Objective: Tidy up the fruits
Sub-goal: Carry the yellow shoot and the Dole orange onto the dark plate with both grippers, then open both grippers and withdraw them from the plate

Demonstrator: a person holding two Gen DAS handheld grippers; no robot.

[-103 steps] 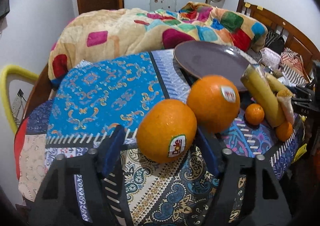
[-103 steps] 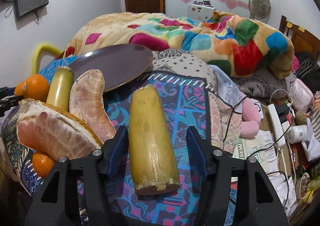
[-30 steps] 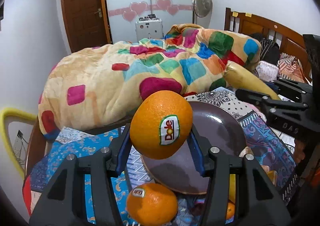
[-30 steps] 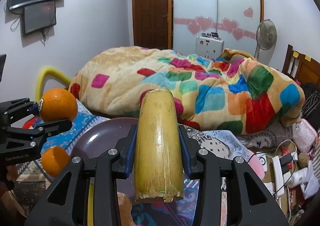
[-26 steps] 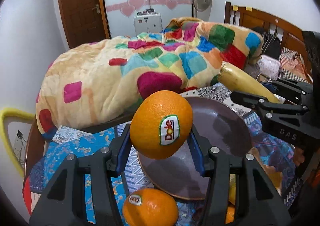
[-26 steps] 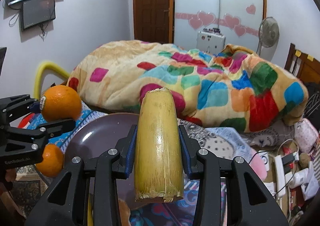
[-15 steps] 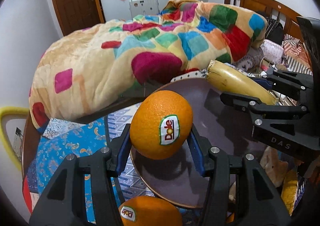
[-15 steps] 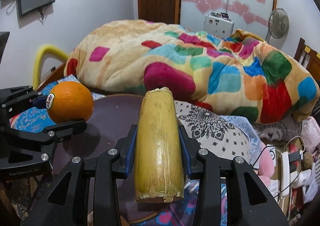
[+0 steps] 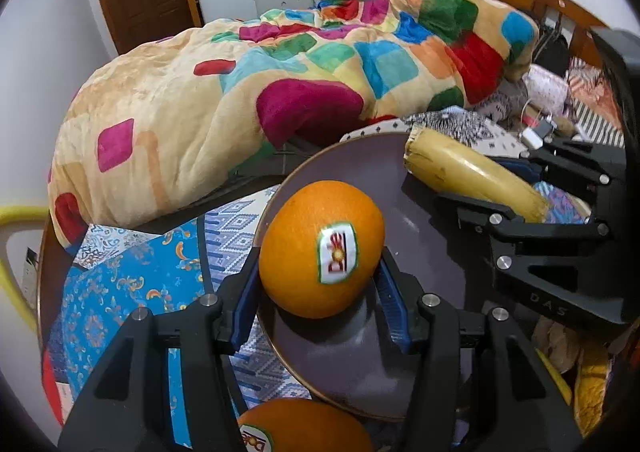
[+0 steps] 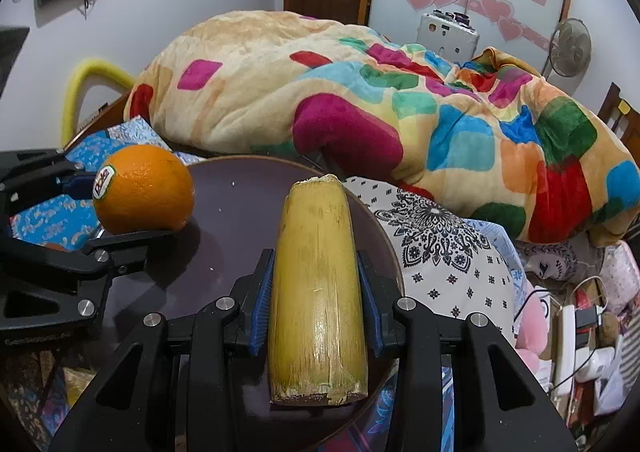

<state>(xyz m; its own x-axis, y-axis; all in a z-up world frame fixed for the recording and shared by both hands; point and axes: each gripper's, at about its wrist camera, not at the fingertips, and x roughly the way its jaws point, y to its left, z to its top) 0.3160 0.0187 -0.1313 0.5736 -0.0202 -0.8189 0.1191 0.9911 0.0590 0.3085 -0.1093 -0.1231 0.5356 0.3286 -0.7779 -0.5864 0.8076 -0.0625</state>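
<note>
While both jaws stay clamped, orange (image 9: 320, 248) and yellow stalk (image 10: 318, 292) hang over the plate (image 10: 240, 212).

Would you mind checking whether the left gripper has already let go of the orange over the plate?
No, the left gripper is shut on the Dole-stickered orange, its blue pads pressed against both sides above the dark plate.

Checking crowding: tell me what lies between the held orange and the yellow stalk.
Only bare purple plate lies between the orange and the yellow stalk, clearest in the right wrist view.
</note>
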